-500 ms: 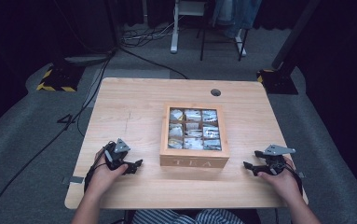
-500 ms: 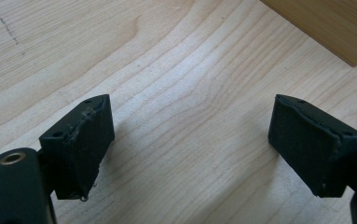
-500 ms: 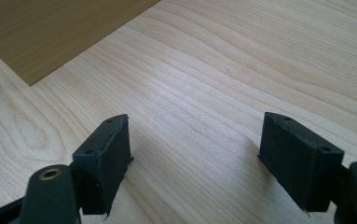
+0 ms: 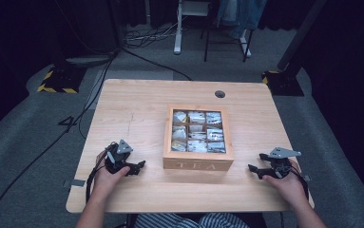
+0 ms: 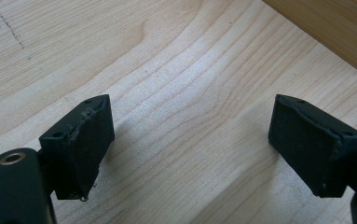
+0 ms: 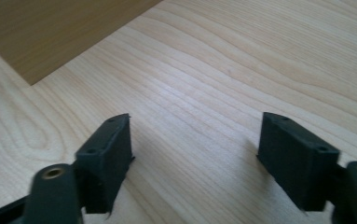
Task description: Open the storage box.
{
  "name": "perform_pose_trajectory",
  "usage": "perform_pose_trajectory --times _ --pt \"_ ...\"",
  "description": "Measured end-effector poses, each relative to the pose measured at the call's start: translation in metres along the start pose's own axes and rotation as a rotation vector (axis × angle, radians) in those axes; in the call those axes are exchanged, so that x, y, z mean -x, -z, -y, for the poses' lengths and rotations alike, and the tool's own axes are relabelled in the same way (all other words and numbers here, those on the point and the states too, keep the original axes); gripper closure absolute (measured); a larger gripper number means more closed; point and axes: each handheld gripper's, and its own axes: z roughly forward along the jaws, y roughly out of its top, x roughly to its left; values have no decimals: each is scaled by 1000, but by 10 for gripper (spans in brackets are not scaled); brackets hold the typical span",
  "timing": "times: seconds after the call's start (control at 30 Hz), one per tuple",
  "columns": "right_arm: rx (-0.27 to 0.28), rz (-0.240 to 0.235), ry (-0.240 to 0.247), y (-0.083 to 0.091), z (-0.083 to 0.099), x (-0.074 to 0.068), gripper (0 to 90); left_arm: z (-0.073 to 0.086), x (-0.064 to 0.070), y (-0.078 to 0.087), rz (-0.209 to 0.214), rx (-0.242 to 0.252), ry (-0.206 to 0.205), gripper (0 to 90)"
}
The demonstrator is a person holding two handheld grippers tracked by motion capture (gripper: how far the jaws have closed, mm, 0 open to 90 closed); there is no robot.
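Tea box (image 4: 197, 137) sits mid-table (image 4: 137, 104), lid shut, between both tongs. Left tongs (image 4: 139, 166) lie just off its front-left corner, right tongs (image 4: 254, 169) a bit farther off the front-right. Both point inward at it, jaws wide open, holding nothing. Left is nearer.

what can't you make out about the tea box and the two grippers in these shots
- Tea box contents: high view, packets too small and glared by the lid to read.
- Tea box in the left gripper view and right gripper view: one corner, the rest cut by the edge.
- Left gripper and right gripper jaw gaps: too small in the high view.
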Motion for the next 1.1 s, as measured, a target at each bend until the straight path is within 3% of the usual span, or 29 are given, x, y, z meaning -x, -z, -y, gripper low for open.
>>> perform_pose_trajectory --times 0.07,0.27,0.47,0.5,0.67,0.7,0.87,0.9,0.97,1.1 --pt "10 -24 21 1 0 -1 354 0 0 0 0 -1 -1 150" --pt "13 -18 17 1 0 -1 372 0 -1 0 0 0 -4 150" --pt "21 -5 4 2 1 1 466 -1 -1 0 -4 -4 -3 151" --pt "19 -5 5 3 1 1 490 -2 -3 -1 7 2 17 151" --pt "-11 11 8 7 -2 3 526 -6 -6 -5 -2 7 36 152" --pt "-2 8 -9 9 -2 4 543 -7 -4 -6 -26 -1 20 152" --pt "14 2 -42 16 -7 6 581 -7 -4 -6 -23 -2 23 153" --pt "32 -14 -85 20 -10 6 601 -7 -3 -6 -23 -1 24 153" --pt "52 -24 -112 26 -14 5 618 -7 -3 -6 -22 0 26 153" --pt "105 -16 -99 34 -19 2 649 -7 -4 -6 -24 0 24 154"
